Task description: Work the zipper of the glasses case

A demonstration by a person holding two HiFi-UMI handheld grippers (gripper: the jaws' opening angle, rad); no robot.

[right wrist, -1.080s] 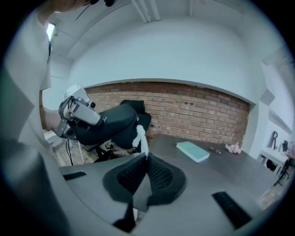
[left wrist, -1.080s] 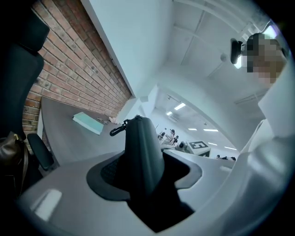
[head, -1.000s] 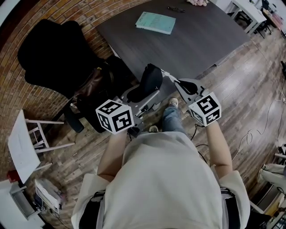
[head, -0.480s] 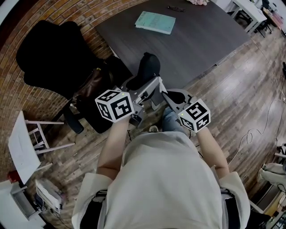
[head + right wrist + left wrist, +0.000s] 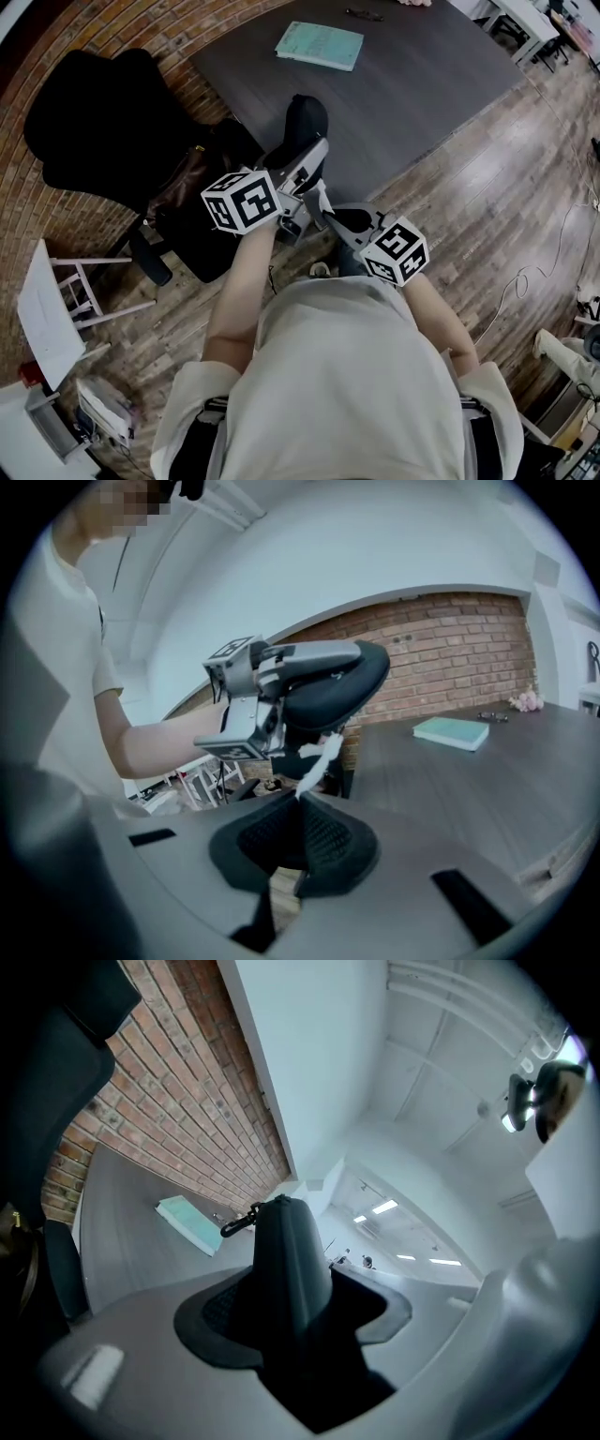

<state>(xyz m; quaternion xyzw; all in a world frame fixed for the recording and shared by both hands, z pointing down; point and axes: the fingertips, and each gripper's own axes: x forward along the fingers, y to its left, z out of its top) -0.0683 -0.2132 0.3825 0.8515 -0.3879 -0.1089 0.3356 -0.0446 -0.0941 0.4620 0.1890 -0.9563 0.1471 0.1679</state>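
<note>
Rubber pads (image 5: 211, 1321) of our left gripper (image 5: 305, 1326) clamp the glasses case (image 5: 286, 1260) by one end. The jaws stand fairly wide because the case's body fills the gap between them. The rest of the case juts forward, with a small black clip (image 5: 241, 1222) at its far tip.

We judge the case light, with a smooth, rounded shell that is stiff enough to take a firm squeeze. It is also slick enough to twist in the clamp once the zipper drags. The best hold is across its broad body, as now, with the pull running along the seam, not away from it.

Our right gripper (image 5: 298, 803) has its jaws closed completely. The white pull tab (image 5: 321, 754) hangs from the case and its lower end runs into the line where the pads meet, so we take it as pinched. It looks thin and limp, so it can carry tension only.

The case hangs in the air before us, over the near left edge of the dark tabletop (image 5: 422, 94), resting on nothing. A teal book (image 5: 319, 44) lies near the far edge.
</note>
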